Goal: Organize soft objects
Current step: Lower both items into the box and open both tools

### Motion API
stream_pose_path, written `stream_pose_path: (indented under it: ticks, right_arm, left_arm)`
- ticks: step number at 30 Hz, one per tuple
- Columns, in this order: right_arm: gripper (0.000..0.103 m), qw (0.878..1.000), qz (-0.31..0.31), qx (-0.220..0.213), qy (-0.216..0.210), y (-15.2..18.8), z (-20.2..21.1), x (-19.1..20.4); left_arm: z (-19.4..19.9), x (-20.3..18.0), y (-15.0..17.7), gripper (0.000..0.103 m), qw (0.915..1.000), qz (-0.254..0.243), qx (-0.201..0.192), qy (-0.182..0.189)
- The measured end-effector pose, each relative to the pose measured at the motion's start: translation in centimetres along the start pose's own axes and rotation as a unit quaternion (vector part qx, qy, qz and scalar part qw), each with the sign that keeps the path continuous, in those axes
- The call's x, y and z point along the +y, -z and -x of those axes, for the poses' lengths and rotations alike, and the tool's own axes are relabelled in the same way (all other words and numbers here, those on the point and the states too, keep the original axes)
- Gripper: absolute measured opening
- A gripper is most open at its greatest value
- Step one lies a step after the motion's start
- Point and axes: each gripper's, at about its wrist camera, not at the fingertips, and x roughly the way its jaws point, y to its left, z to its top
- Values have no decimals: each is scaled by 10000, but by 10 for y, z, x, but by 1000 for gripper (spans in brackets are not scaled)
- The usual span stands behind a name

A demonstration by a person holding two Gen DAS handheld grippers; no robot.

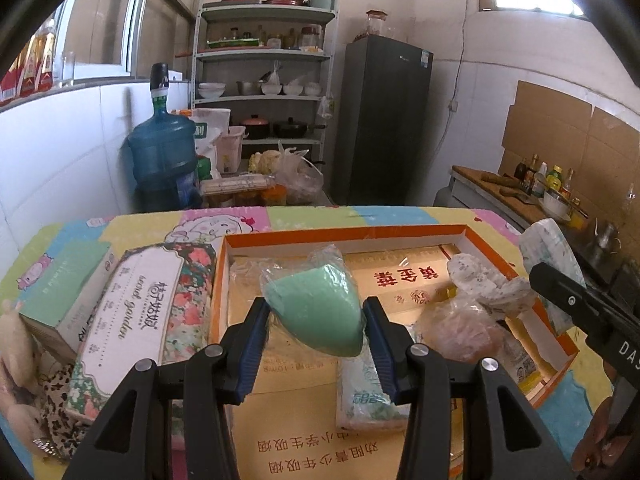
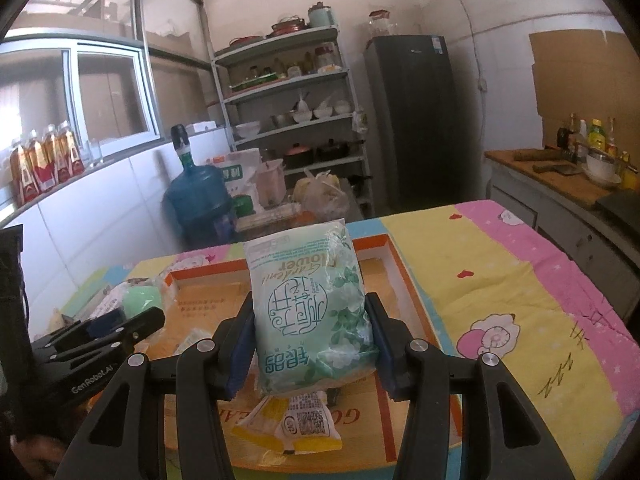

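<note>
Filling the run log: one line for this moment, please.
left gripper: shut on green sponge | right gripper: shut on tissue pack | both above orange-rimmed box

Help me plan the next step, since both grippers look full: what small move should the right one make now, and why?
Probably lower the tissue pack straight down and let go. The right gripper is shut on it, holding it upright above the orange-rimmed box, where a yellow packet already lies. The left gripper holds a green sponge over the same box, so keep apart.
</note>
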Motion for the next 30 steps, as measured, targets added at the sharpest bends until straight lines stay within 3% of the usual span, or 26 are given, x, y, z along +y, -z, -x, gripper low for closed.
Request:
stream_pose_path:
  ticks: [21,25,27,30]
  right_arm:
    - [56,9978,-13,646,127,7,-38,3]
    - [62,9976,-114,679,68,7,-38,-1]
    - [72,9976,-154,668,25,7,-38,-3]
    - [74,9978,-181,635,10,7,-36,-2]
  left_arm:
    - [-16,5,2,51,9995,41,298,133]
    - [-16,4,2,64,9997,41,204,116]
    - [-11,6,3,72,9997,112,80,187]
    - [-5,6,2,79,9997,133,-44,184]
